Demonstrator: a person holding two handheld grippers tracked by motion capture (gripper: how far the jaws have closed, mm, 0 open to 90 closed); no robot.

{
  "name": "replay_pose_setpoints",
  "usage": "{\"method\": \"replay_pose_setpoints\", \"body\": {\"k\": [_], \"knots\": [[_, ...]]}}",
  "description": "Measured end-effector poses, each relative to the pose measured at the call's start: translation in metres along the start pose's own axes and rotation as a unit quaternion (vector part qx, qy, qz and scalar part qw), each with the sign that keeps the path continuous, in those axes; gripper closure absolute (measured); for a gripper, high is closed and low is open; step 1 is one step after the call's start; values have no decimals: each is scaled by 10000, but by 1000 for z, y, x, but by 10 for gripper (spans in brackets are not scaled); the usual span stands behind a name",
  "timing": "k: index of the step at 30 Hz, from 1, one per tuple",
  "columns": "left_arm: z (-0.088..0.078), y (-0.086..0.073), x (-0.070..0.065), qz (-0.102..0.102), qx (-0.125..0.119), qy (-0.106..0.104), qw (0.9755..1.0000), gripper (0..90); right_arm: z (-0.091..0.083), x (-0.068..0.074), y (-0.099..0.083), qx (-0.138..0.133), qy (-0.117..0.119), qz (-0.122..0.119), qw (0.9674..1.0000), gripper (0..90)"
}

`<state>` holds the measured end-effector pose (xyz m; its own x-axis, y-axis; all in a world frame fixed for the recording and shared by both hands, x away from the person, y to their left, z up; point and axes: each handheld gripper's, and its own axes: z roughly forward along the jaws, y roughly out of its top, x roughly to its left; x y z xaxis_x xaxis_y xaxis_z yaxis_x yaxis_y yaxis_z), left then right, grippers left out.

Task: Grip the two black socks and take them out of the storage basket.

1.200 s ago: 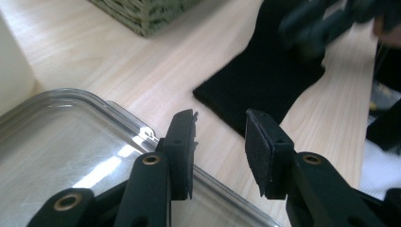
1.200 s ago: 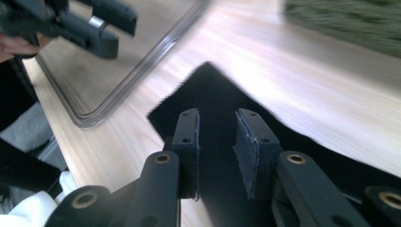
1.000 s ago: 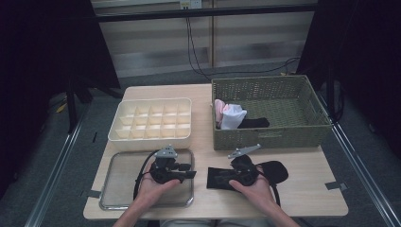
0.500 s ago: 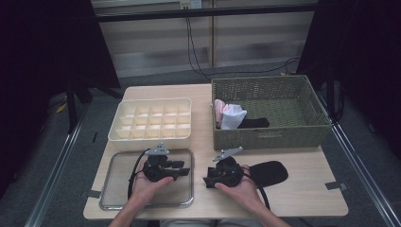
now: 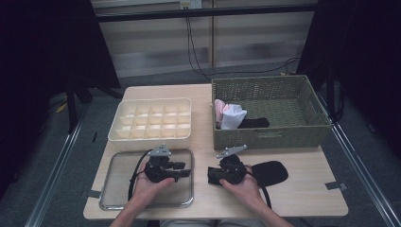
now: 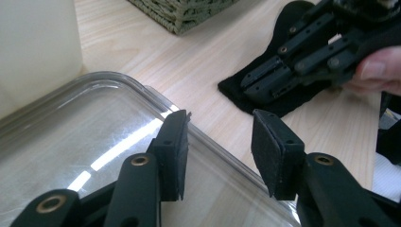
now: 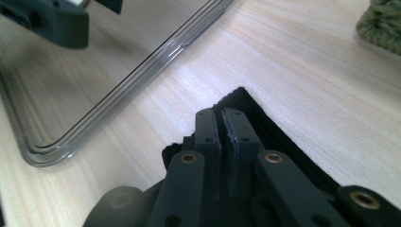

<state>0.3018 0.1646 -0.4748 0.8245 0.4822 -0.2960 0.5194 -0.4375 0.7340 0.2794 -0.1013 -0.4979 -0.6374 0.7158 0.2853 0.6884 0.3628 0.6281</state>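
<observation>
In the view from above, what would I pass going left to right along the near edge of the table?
Clear tray → left gripper → right gripper → black sock lying flat on the table.

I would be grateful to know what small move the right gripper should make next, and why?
Probably lift the sock's pinched edge a little. The right gripper has just been closing, and its jaws now meet on that edge, while the rest lies flat on the table. The left gripper waits open over the tray.

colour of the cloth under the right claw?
Black. The cloth lies flat on the pale wooden table; the high view shows it best.
</observation>
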Motion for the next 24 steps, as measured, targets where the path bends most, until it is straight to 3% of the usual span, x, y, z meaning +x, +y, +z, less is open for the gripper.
{"method": "replay_pose_setpoints", "body": {"k": [1,7,20,24], "knots": [[0,0,0,-11,-10,-22,10000,567,0,-3,1,44,95,163,9998,852],[-1,-2,-2,-56,-23,-91,9999,567,0,-12,3,-11,464,426,9980,860],[2,-4,-4,-73,-26,-209,9998,567,-21,-16,11,-393,825,563,9942,861],[3,-4,-6,-29,-15,-153,9999,567,-25,-16,13,-436,819,521,9943,861]]}}
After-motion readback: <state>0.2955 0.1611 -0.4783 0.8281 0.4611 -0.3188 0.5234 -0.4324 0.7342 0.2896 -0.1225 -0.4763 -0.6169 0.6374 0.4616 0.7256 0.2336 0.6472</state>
